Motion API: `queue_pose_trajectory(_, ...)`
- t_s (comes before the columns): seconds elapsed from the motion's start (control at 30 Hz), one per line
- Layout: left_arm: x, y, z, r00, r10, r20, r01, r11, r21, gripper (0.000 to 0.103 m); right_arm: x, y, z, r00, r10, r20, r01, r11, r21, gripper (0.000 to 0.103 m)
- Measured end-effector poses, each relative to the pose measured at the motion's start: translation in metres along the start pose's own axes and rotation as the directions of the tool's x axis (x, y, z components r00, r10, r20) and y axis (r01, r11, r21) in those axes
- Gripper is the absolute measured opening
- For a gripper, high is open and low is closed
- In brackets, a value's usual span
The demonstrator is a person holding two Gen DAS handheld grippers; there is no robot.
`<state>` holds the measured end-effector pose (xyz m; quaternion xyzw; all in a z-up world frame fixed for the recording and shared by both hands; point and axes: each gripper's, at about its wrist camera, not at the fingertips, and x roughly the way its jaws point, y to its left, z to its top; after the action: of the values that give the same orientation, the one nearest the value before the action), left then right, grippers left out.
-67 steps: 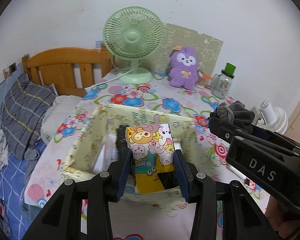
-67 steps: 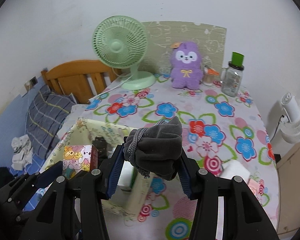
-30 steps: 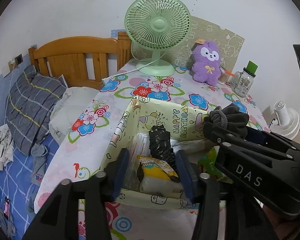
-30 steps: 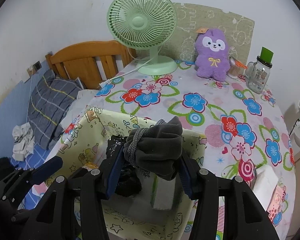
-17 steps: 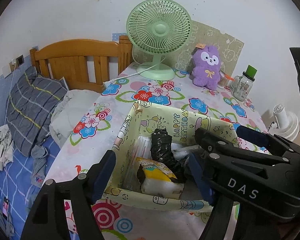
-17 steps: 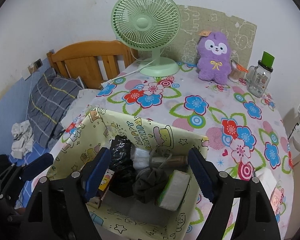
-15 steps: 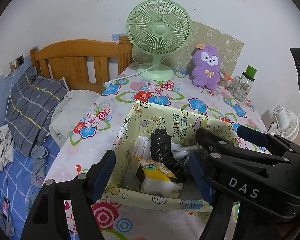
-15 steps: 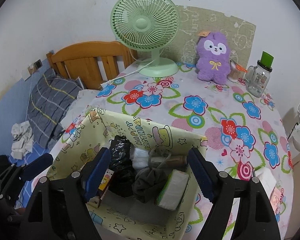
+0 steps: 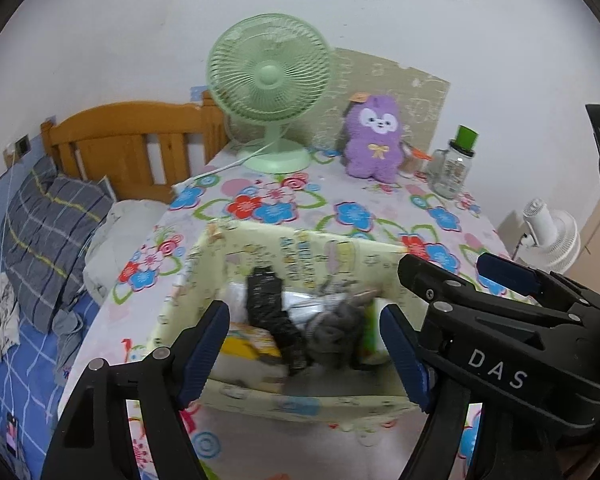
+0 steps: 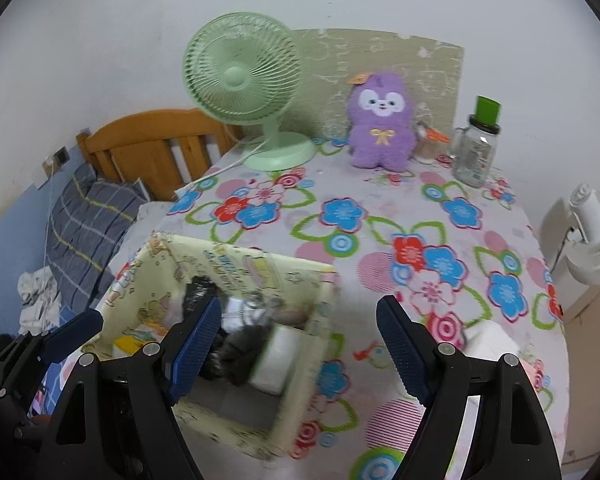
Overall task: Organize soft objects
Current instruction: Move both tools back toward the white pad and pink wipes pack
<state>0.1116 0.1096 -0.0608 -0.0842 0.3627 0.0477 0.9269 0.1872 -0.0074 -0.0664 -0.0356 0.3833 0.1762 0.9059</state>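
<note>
Right wrist: fan (image 10: 242,74) and plush (image 10: 381,122) stand behind box (image 10: 236,258).

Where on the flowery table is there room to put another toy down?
Bare cloth lies between the yellow box and the purple plush, and right of the box. Crowded: the back edge by the fan and jar, and inside the box.

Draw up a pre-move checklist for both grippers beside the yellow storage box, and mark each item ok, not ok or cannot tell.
1. Left gripper empty, fingers apart: ok.
2. Right gripper empty, fingers apart: ok.
3. Grey cloth bundle inside the yellow box: ok.
4. Nothing hanging over the box rim: cannot tell, the picture is blurred.
5. Purple plush put away: not ok, it sits on the table.
6. Open path to the plush: ok.
</note>
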Motion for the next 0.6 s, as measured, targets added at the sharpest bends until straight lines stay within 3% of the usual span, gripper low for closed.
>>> queue_pose_trajectory(0.6, -0.004, -0.106, -0.014, 0.996, -0.092, -0.010, 0.093, 0.985, 0.147, 0.083, -0.052, -0.110, -0.032, 0.994, -0.104, 0.041, 0.097, 0.983, 0.157, 0.082)
